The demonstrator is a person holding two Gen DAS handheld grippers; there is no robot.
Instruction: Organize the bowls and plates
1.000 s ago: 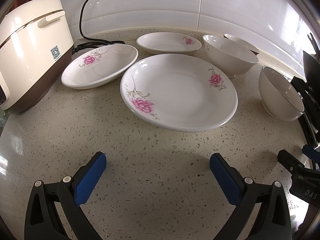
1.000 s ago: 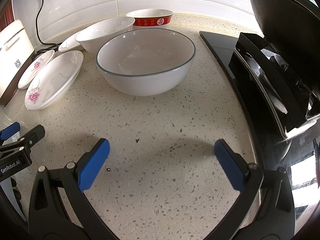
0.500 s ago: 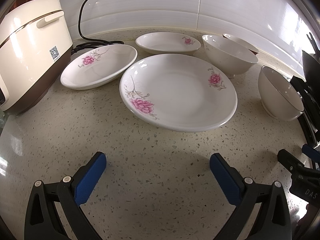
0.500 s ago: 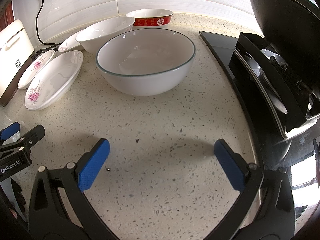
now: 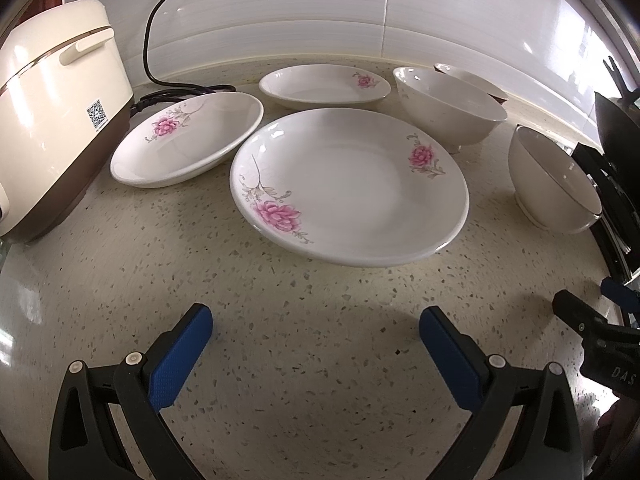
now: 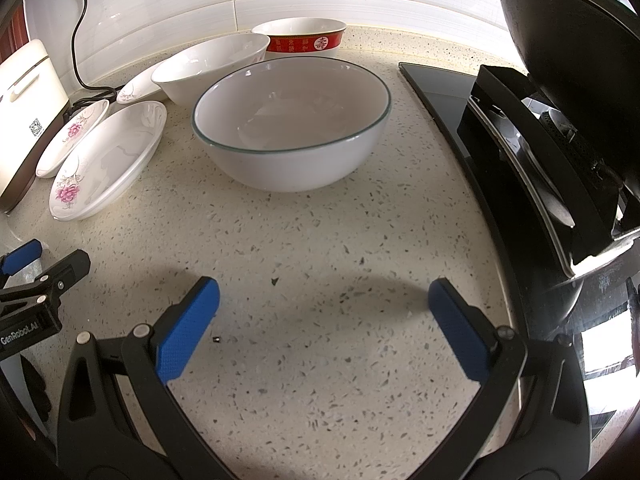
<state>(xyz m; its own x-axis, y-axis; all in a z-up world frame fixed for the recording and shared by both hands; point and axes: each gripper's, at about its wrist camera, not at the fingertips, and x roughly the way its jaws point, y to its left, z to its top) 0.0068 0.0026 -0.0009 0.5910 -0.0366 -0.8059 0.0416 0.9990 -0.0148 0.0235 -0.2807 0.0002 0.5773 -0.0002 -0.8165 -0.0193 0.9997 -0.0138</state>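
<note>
On the speckled counter [image 5: 120,264], left wrist view: left tongs [image 5: 316,320] low over bare stone, blue pads spread wide, nothing between them, aimed at the large plate [image 5: 352,184] with pink flowers, which lies flat straight ahead. Probably the first pick, being nearest and broadest, a fair base for a stack. Behind it to the left a second flowered plate [image 5: 188,140] sits tilted, just beside the rice cooker [image 5: 56,120]; a third, smaller plate [image 5: 324,84] lies further back near the tiled wall. Plates are grouped left, bowls right: a white bowl [image 5: 448,108] stands just beside the large plate's far edge, another bowl rim shows behind it, and the rimmed bowl [image 5: 556,184] stands at right by the black stove. The other tool's tip shows at the right edge. Right wrist view: right tongs [image 6: 324,308] likewise gaping wide and empty, low over the counter, facing the rimmed bowl [image 6: 292,120], upright and open side up, well ahead of the pads. Behind it the white bowl [image 6: 212,64] and a red-banded bowl [image 6: 300,38] near the wall; flowered plates [image 6: 108,160] off left, the two nearer ones overlapping in this view. Stove [image 6: 520,152] and a dark wok crowd the right, so the bowl's approach looks safest from the front. Nothing stacked yet; the task appears at its start.
</note>
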